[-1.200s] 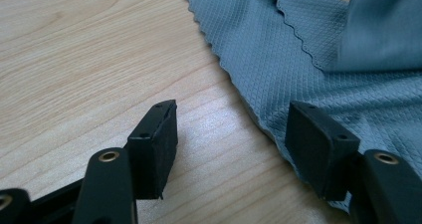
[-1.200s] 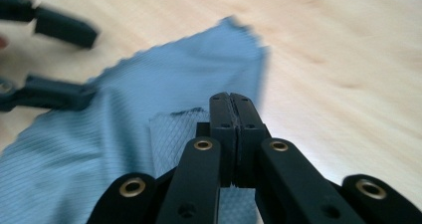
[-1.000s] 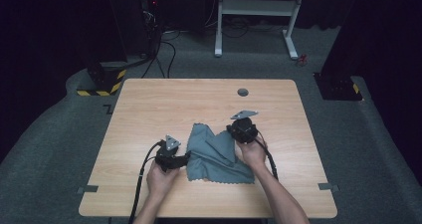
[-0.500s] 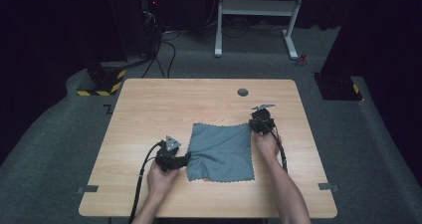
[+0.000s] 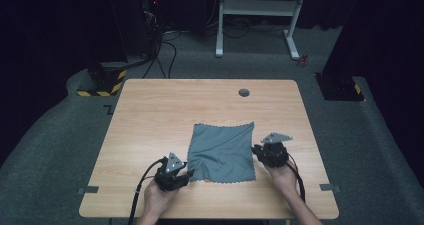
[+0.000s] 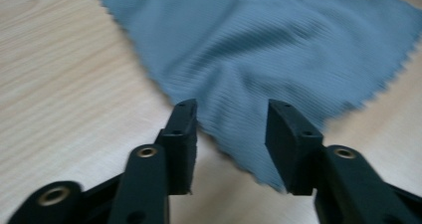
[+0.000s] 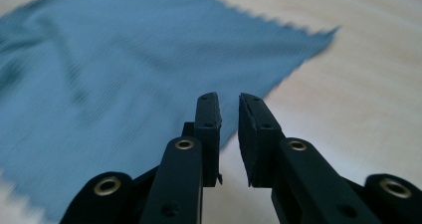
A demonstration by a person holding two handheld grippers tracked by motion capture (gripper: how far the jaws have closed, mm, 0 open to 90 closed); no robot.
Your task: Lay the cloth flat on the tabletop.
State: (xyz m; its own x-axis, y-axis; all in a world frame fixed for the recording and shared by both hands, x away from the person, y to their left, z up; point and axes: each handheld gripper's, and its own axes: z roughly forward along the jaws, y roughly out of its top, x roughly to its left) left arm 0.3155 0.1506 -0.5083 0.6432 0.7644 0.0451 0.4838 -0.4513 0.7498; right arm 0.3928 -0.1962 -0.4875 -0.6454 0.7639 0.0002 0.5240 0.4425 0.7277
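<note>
A grey-blue cloth (image 5: 222, 150) with zigzag edges lies spread nearly flat on the wooden table (image 5: 150, 115), slightly rumpled at its near left. My left gripper (image 5: 188, 175) sits at the cloth's near-left corner. In the left gripper view its jaws (image 6: 230, 109) have just been closing but stand apart, and the cloth (image 6: 278, 45) corner lies under the gap, not pinched. My right gripper (image 5: 259, 148) is just off the cloth's right edge. Its jaws (image 7: 229, 102) have just been opening and show a narrow gap with nothing in it, with the cloth (image 7: 124, 69) ahead and to the left.
A small round hole (image 5: 244, 92) sits in the tabletop near its far edge. Beyond the table stand a white desk frame (image 5: 257, 7) and a yellow-and-black striped base (image 5: 97, 87) with cables on the carpet. Bare wood surrounds the cloth.
The right gripper drew the cloth's folded part to the right, spreading it flat, then let go and moved nearer along the right edge. The left gripper shifted slightly nearer, its jaws narrower.
</note>
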